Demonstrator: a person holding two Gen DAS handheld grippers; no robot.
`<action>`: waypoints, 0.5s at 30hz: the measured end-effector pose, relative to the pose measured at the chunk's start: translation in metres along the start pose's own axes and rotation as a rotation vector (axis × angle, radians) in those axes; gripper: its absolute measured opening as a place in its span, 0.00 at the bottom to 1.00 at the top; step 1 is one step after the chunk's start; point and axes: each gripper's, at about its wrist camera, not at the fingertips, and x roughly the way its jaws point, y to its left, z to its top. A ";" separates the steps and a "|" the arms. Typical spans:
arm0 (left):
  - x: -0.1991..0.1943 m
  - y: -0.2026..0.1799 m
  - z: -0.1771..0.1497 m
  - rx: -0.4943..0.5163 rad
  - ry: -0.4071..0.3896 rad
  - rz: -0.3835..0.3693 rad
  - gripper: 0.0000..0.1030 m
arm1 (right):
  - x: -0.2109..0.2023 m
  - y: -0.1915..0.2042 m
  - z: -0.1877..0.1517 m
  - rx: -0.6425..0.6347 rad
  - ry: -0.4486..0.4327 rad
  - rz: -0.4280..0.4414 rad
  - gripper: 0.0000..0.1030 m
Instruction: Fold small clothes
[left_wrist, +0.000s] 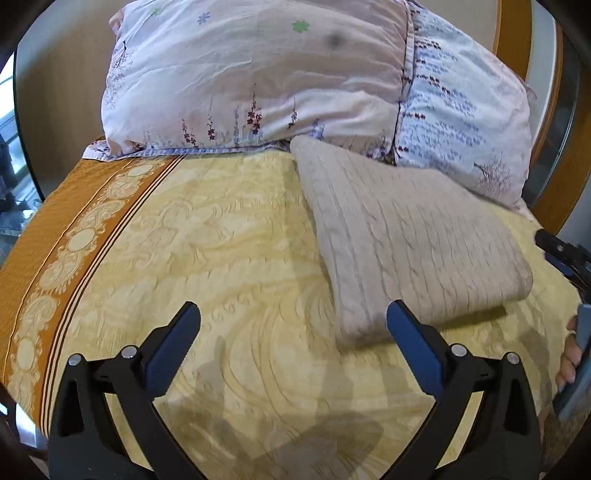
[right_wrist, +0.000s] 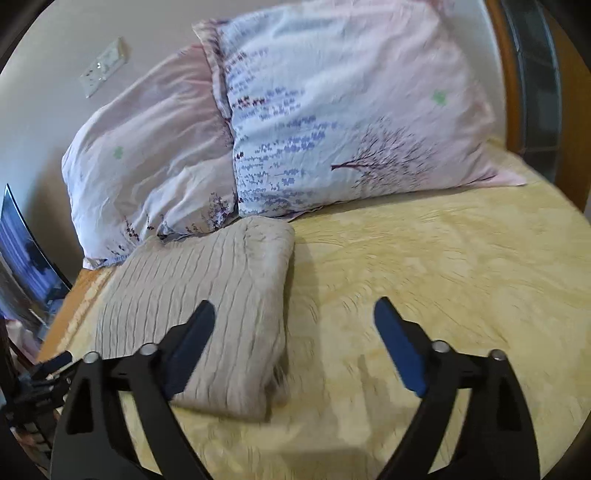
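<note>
Left claw (left_wrist: 293, 314) is gaping wide, gripping nothing | right claw (right_wrist: 294, 310) is spreading wide, empty too | folded beige knit sweater (left_wrist: 406, 236) is lying on the yellow bedspread (left_wrist: 221, 240), its far corner touching the floral pillows (left_wrist: 258, 74)

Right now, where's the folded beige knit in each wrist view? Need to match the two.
Left wrist view: folded beige knit sits right of centre on the yellow bedspread, its near corner by the left gripper's right finger.
Right wrist view: folded beige knit sits left of centre, partly behind the right gripper's left finger.
Shared landmark: the floral pillows, directly behind the knit in both.
</note>
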 end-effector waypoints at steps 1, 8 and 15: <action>-0.001 -0.004 -0.002 0.010 0.008 0.002 0.98 | -0.005 0.005 -0.005 -0.013 -0.007 -0.011 0.99; 0.003 -0.035 -0.018 0.109 0.054 0.068 0.98 | -0.006 0.043 -0.035 -0.115 0.099 -0.036 0.99; 0.014 -0.047 -0.019 0.141 0.122 0.107 0.98 | 0.012 0.061 -0.055 -0.170 0.190 -0.094 0.99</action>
